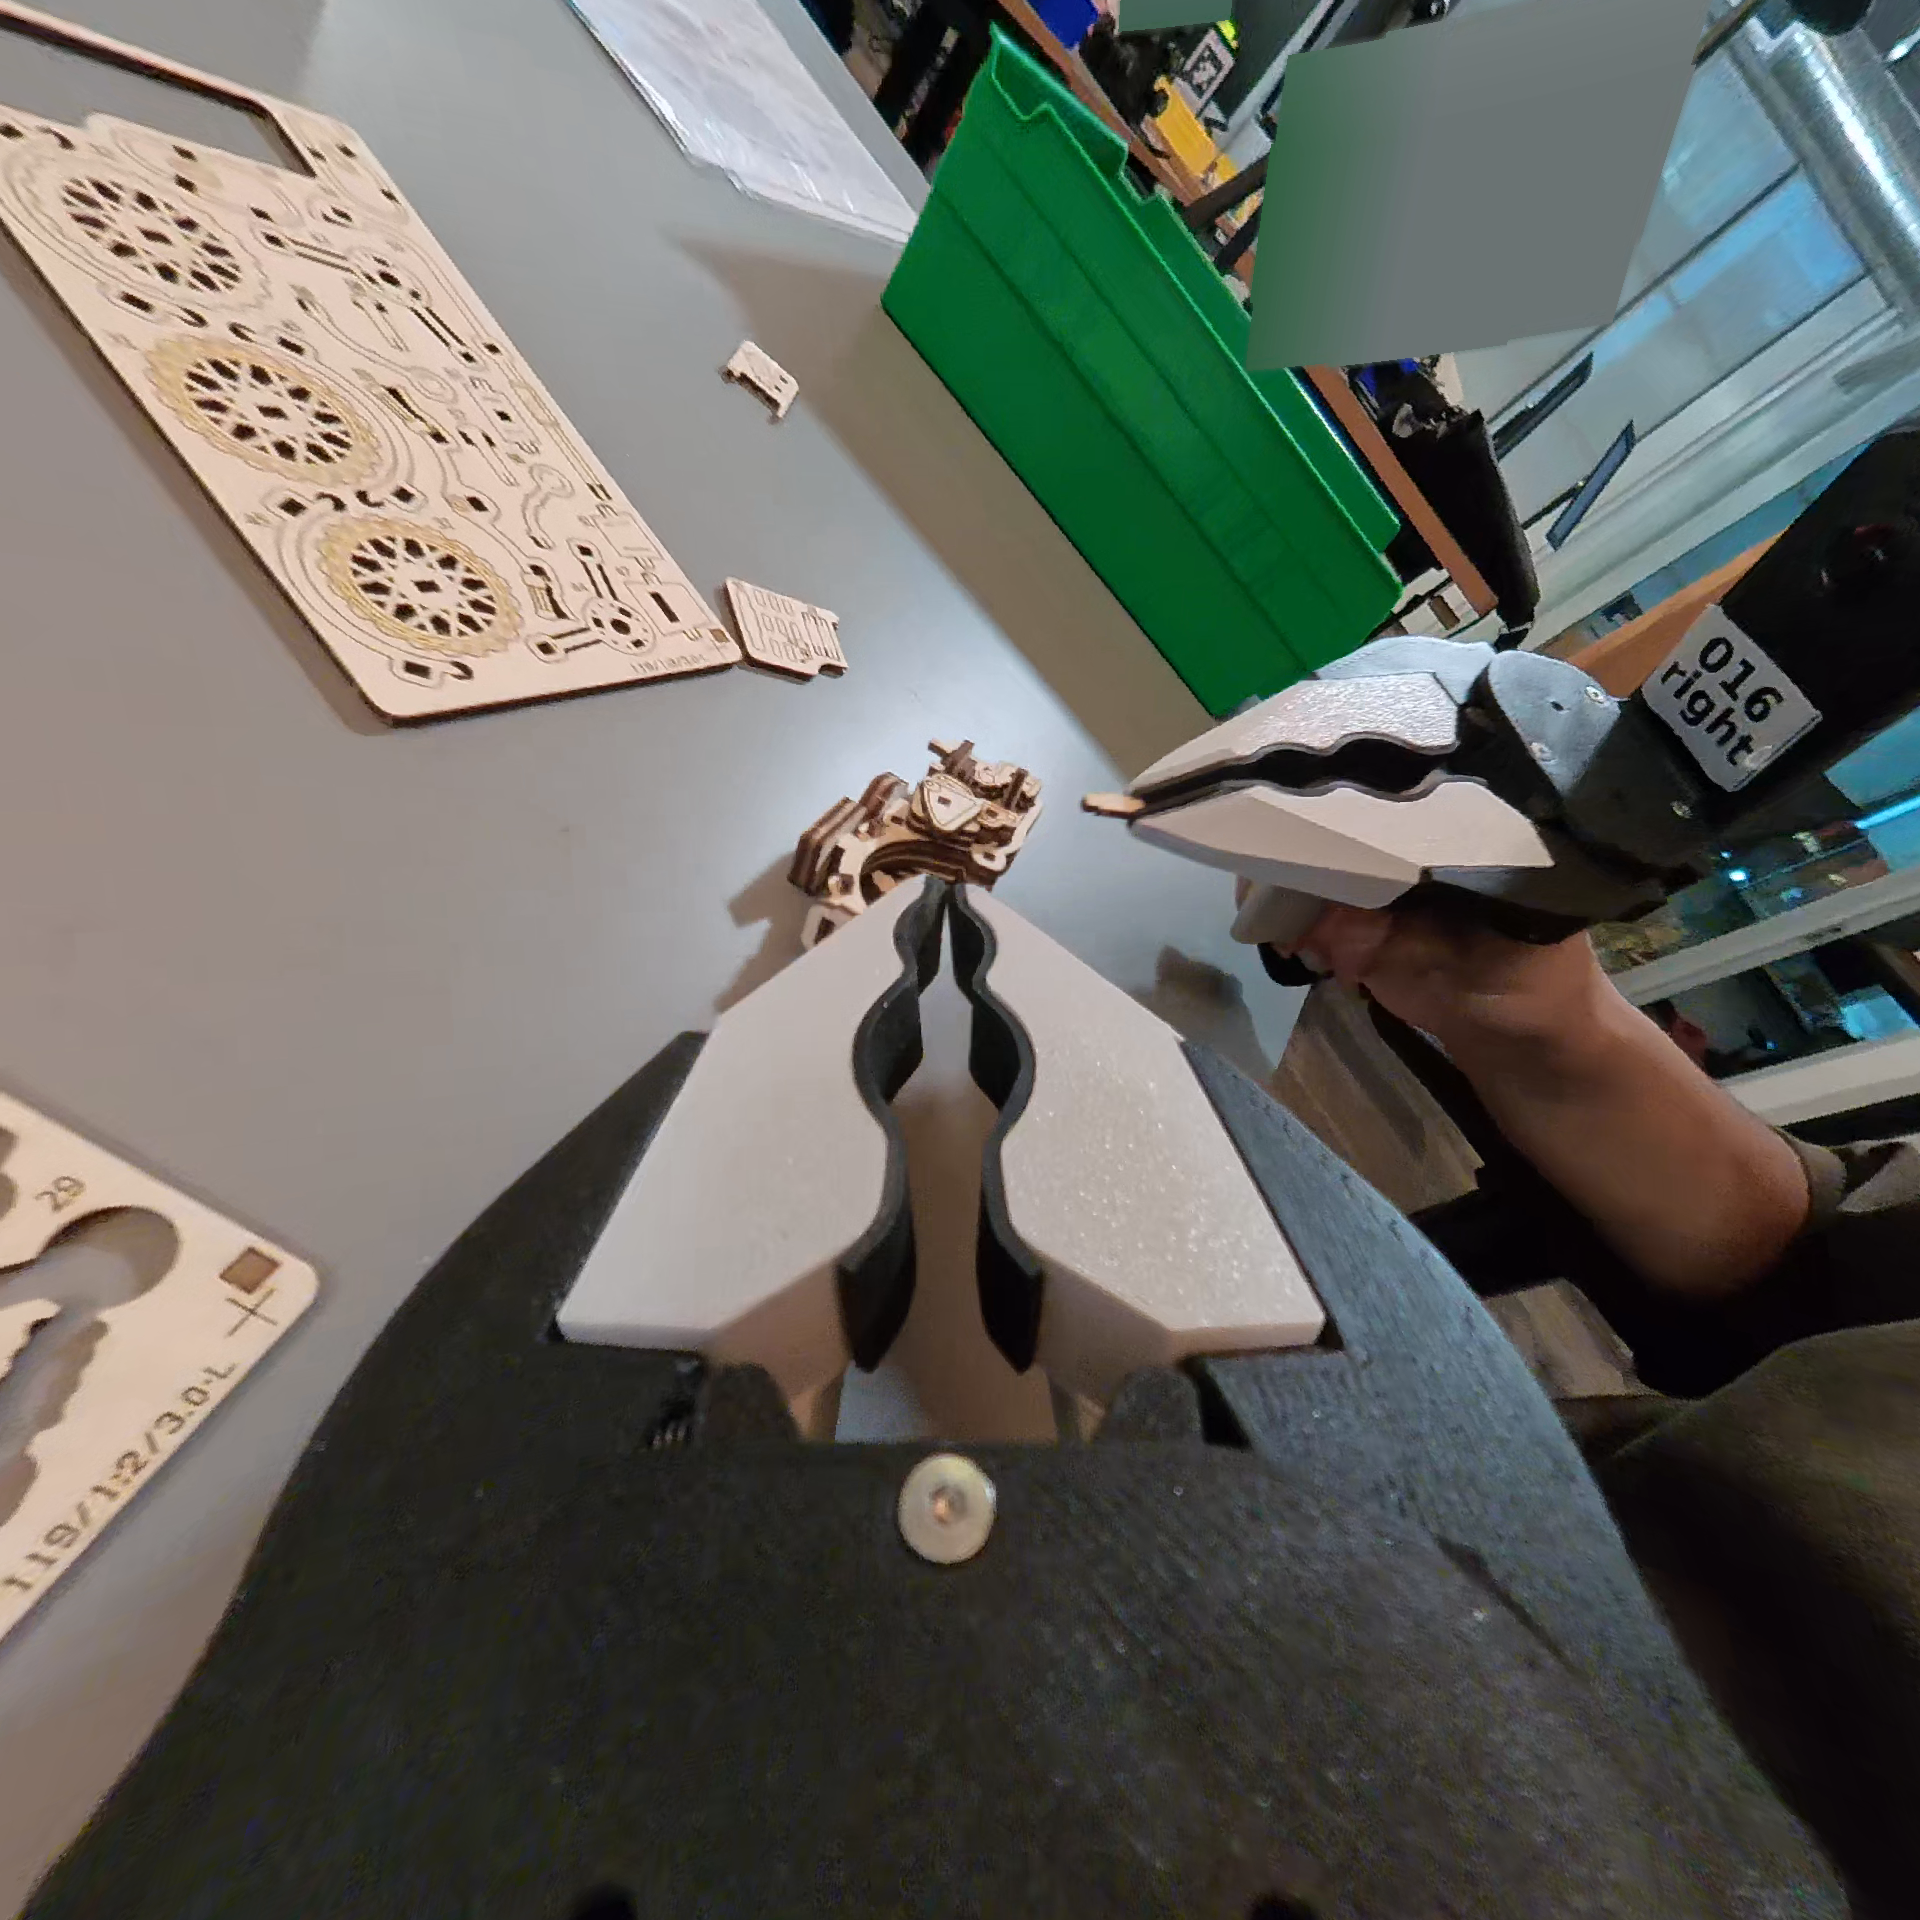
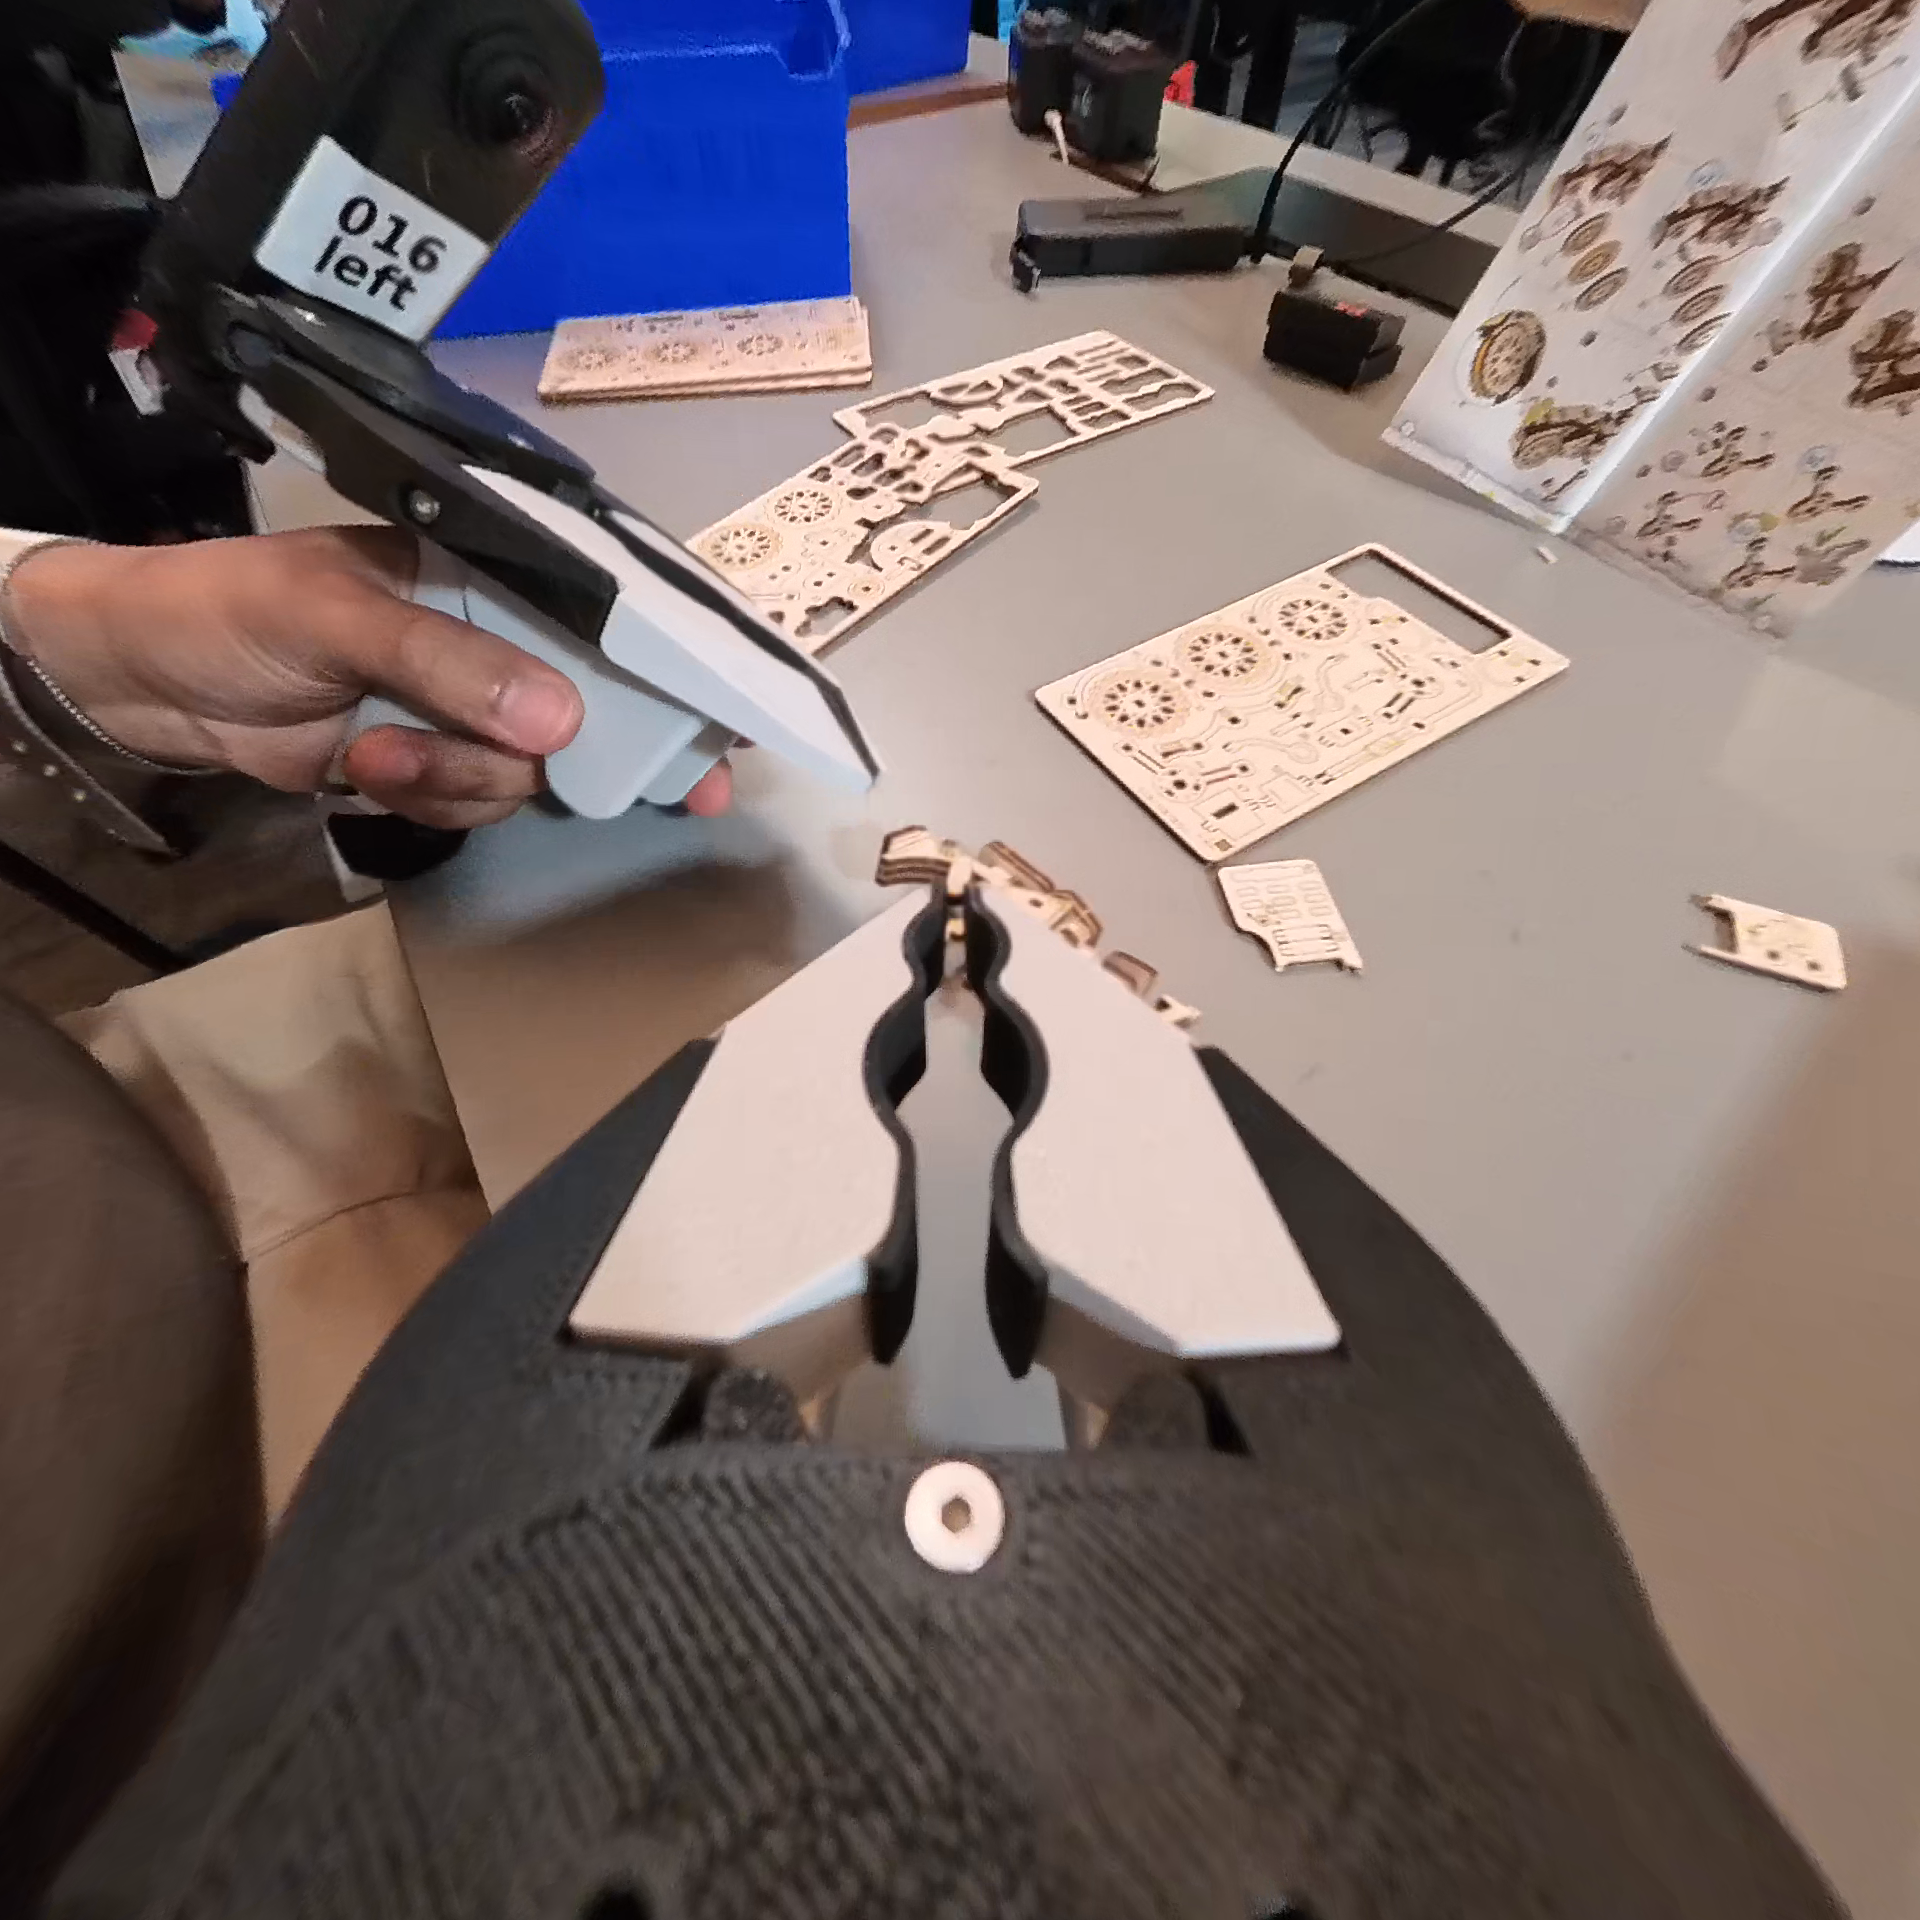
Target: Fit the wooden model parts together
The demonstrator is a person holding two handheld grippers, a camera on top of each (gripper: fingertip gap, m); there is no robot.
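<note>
On the far left of the left wrist view, a pale laser-cut plywood sheet with three spoked wheels (image 1: 301,416) lies flat on the grey table (image 1: 582,935), with a small loose rectangular wooden offcut (image 1: 787,628) just beside its near corner. Right of that, near the table's front edge, sits the small, partly built wooden model of dark and pale layered plywood (image 1: 920,826). Its long axis seems to run across this view, the stacked brown plates toward the left and the busier end with the pale shield-shaped piece toward the right, though its true front is hard to tell.

The left gripper (image 1: 942,902) has its jaws closed nearly together right at the model's near edge; whether it actually pinches a tab there or only rests against it cannot be told, as the fingertips hide the contact.

Farther right, the right gripper (image 1: 1127,805) is shut on a thin pale wooden sliver (image 1: 1110,803) whose tip pokes out leftward toward the model, apart from it.

The step in hand looks like an insertion: model steadied, small piece brought up. The next move likely calls for lining the sliver's long axis with its slot and pushing straight, gently, since thin ply can snap. A green plastic bin (image 1: 1122,416) stands behind.
</note>
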